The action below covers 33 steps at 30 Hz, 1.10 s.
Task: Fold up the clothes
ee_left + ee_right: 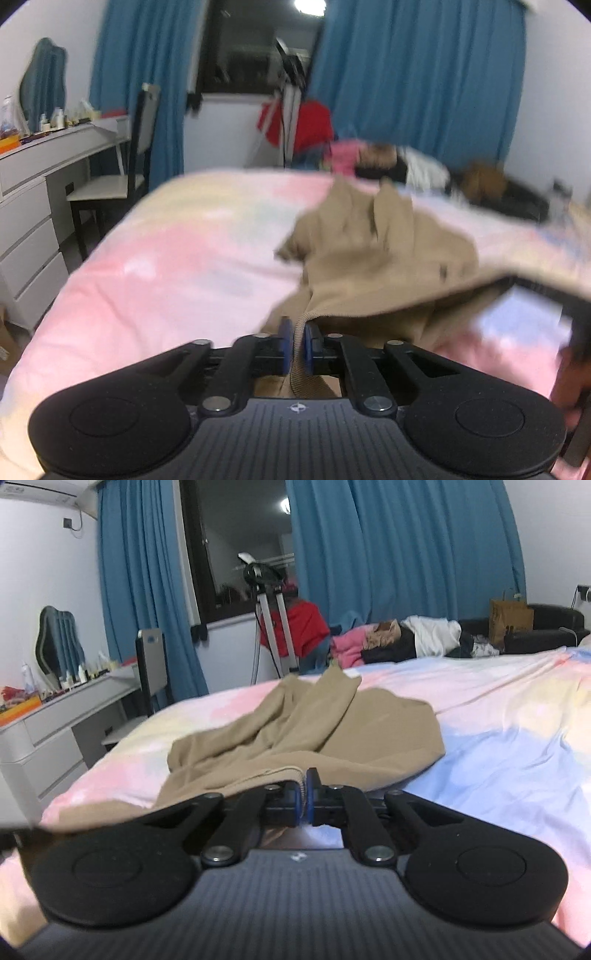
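Nearest the left wrist camera, the left gripper (298,341) has its blue-padded fingers pinched nearly together on a ribbed edge of the tan garment (373,254), the knit band running down between the pads. The right gripper (305,799) is closed the same way on another stretch of ribbed edge of the same tan garment (295,720), with only a sliver of cloth between its pads. Between the two holds the edge hangs a little off the bed (498,746), while the rest of the cloth lies rumpled in loose folds on the pastel cover, towards the bed's middle. It looks soft, light and limp (the left view is blurred, so finer detail is hard to read), so I judge it will sag and drape wherever it is unsupported and will not keep a crease unless pressed flat. The ribbed band seems the firmest place to grip, being thicker than the body cloth; corners or seams would serve next best. Farther off, a pile of other clothes (406,638) sits past the bed's far edge, before the blue curtains (406,554).
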Each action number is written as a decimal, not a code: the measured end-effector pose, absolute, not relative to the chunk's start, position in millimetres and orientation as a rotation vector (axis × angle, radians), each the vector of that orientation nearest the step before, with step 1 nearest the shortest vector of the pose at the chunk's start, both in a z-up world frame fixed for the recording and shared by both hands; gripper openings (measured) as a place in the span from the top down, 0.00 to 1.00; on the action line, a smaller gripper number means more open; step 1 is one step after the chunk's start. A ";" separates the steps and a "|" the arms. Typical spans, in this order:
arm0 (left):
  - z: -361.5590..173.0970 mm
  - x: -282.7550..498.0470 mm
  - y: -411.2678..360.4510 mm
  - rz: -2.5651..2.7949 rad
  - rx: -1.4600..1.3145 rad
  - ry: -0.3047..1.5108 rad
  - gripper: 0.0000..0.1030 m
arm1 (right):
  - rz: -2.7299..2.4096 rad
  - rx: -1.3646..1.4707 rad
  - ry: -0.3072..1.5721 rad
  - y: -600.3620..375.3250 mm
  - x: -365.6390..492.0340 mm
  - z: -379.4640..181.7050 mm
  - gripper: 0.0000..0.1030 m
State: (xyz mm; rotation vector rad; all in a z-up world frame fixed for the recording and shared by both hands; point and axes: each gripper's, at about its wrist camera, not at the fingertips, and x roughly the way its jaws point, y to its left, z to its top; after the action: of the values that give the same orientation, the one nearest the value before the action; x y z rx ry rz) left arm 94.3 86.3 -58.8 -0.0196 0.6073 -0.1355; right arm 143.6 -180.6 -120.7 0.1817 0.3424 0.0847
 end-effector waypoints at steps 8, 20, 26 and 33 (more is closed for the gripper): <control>-95.8 90.3 63.2 -0.052 0.091 0.658 0.75 | 0.067 0.201 0.286 -187.2 135.4 -114.2 0.94; -129.5 83.4 27.7 0.017 0.208 0.557 0.62 | 0.035 0.185 0.162 -183.4 119.6 -108.8 0.94; -138.8 83.8 26.8 0.057 0.260 0.652 0.66 | 0.008 0.151 0.235 -184.4 130.7 -118.5 0.94; -117.2 77.0 52.7 0.125 0.100 0.498 0.94 | -0.066 0.132 0.387 -191.1 150.6 -138.7 0.94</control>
State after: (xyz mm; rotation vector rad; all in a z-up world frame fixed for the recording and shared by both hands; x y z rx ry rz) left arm 77.0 52.7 -117.2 0.1004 0.4984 0.1250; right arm 150.6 -191.1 -138.7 0.1317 0.3873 -0.0662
